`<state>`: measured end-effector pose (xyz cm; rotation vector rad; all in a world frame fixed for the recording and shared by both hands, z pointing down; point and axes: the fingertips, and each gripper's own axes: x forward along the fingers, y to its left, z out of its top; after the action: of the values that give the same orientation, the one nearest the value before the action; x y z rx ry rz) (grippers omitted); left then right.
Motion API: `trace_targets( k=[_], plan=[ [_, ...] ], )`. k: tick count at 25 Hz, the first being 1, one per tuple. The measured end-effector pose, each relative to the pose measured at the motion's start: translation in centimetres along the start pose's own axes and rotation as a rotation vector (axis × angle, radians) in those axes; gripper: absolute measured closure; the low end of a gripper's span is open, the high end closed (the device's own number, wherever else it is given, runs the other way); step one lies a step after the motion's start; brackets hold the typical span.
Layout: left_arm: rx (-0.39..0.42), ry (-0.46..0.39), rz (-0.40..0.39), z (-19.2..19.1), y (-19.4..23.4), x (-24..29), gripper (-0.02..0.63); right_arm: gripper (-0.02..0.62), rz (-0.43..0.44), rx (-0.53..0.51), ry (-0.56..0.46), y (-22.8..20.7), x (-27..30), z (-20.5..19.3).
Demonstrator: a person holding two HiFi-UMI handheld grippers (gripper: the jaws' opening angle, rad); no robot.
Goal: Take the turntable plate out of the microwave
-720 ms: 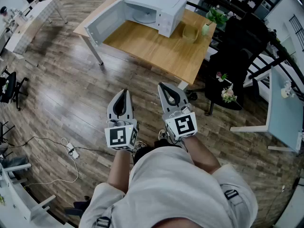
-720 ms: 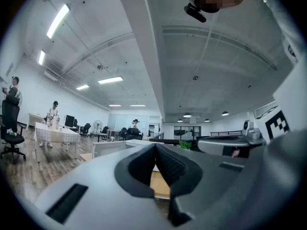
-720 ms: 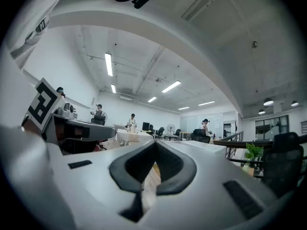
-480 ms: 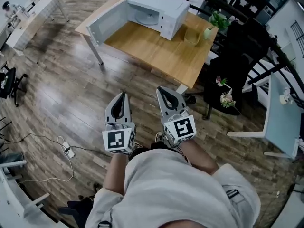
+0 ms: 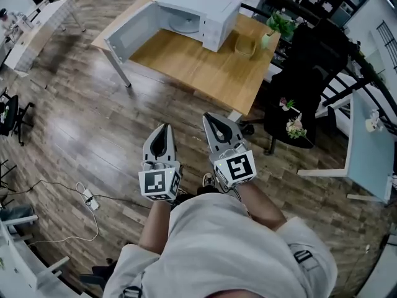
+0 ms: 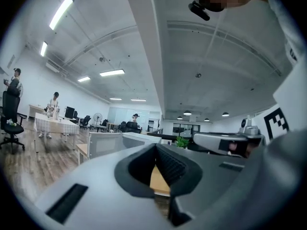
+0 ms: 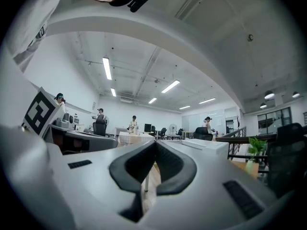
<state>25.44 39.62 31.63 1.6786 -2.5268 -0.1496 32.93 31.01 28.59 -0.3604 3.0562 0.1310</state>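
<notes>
Above a wood-plank floor (image 5: pixel 80 129), the left gripper (image 5: pixel 163 129) and the right gripper (image 5: pixel 211 120) are held level in front of the person's pale shirt (image 5: pixel 217 247). Each has its jaws pressed together with nothing between them. The left gripper view shows its dark pads meeting at the tips (image 6: pixel 156 148), and the right gripper view shows the same (image 7: pixel 154 145). Both marker cubes face up at the camera.

Well ahead of them stands a wooden table (image 5: pixel 205 64) carrying a white microwave (image 5: pixel 214 8), whose door (image 5: pixel 127 31) hangs wide open toward the left. The turntable plate (image 5: pixel 185 22) lies flat inside the cavity, far from either gripper. Just right of the microwave are a small clear container (image 5: pixel 244 45) and a potted plant (image 5: pixel 279 25). A black chair (image 5: pixel 310 67) stands beside the table's right edge, with a small bunch of flowers (image 5: pixel 296 126) near it. A white cable (image 5: pixel 74 194) trails over the floor at lower left.

Set against the frames from half a second earlier, little differs. The grippers sit in much the same spot, jaws shut as before, with the left one a touch nearer the right. The table and microwave have slid slightly left in the head view, and the plate has not moved from the oven.
</notes>
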Motion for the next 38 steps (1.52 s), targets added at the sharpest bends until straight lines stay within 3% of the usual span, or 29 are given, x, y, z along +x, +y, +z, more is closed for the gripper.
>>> trace_targets(
  k=[5,12,20,29,38],
  plan=[
    [0.046,-0.001,-0.008,0.5,-0.6,1.0,0.594,0.591,0.002,0.005,0.001,-0.4,0.1,-0.1],
    [0.026,0.002,-0.025,0.5,-2.4,2.3,0.594,0.591,0.002,0.035,0.011,-2.6,-0.7,-0.9],
    [0.037,0.034,0.023,-1.2,-3.7,3.4,0.565,0.566,0.085,0.074,0.022,-3.8,-0.9,-2.7],
    [0.017,0.094,0.059,-3.5,-0.3,4.9,0.551,0.555,0.104,0.102,0.061,-3.7,2.8,-5.3],
    [-0.002,0.103,-0.026,-3.4,6.1,11.4,0.552,0.555,0.044,0.085,0.106,-4.4,10.5,-7.4]
  ],
)
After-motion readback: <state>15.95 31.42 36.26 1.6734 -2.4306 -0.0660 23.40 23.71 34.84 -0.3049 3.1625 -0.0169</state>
